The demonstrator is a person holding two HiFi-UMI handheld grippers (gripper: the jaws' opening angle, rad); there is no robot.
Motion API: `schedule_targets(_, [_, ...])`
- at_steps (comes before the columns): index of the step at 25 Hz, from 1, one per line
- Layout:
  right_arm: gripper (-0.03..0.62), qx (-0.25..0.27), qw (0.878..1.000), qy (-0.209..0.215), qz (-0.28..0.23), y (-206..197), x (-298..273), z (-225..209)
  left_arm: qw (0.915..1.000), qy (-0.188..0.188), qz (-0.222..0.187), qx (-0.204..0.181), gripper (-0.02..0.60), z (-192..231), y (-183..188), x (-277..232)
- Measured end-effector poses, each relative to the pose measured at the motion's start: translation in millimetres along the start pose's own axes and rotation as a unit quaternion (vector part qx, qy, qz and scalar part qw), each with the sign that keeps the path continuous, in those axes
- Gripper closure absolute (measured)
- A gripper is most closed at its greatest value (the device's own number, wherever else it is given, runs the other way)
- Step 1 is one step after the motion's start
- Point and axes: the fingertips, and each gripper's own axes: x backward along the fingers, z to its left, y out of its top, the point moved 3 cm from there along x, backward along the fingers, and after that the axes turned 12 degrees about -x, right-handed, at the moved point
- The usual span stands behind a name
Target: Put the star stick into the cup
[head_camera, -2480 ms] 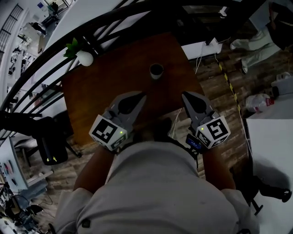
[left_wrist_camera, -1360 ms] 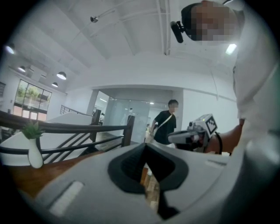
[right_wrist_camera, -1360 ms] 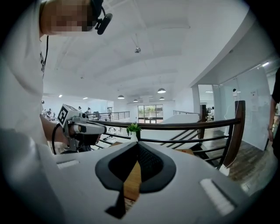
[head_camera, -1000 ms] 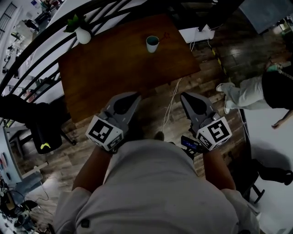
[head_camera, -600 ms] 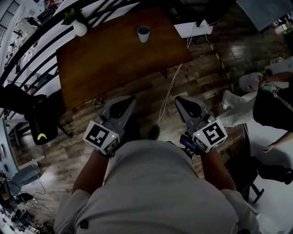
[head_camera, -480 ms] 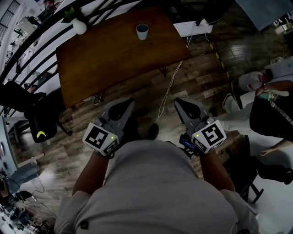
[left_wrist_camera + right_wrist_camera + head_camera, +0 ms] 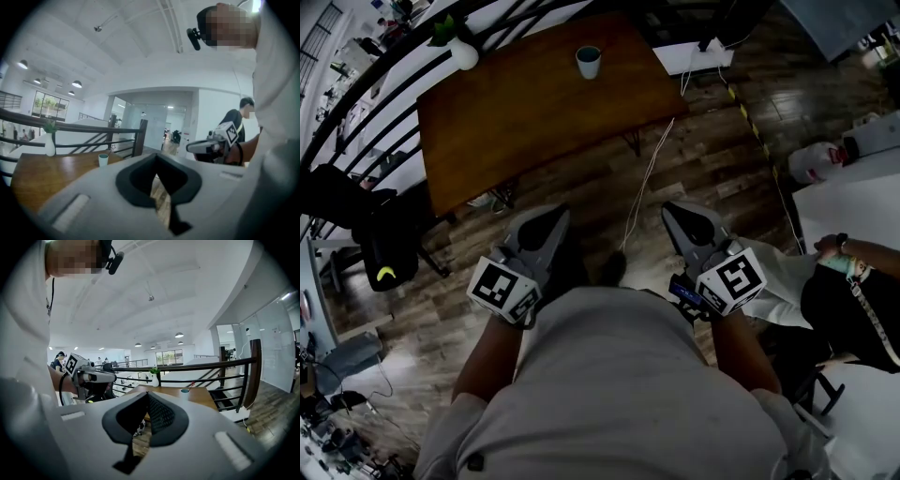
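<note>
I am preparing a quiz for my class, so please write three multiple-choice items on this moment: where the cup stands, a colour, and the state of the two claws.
1. Where does the cup stand? A) on the floor B) on the wooden table C) in a claw
2. What colour is the vase? A) white B) red C) black
3. How are the left claw and the right claw? A) both shut, empty B) both wide open C) both holding sticks
Key: 1 B, it sits on the tabletop, far from the person; 2 A, its body looks white; 3 A, each gripper view shows jaws together with nothing between.
</note>
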Motion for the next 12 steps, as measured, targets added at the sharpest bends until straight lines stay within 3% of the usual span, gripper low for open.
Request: schedule_targets(12, [0.586, 0.000, 1.000, -0.011, 0.001, -4.8, 1.5, 1.2, 0.9999, -0.010, 0.001, 0.007, 0.578, -4.1, -7.4, 1.7])
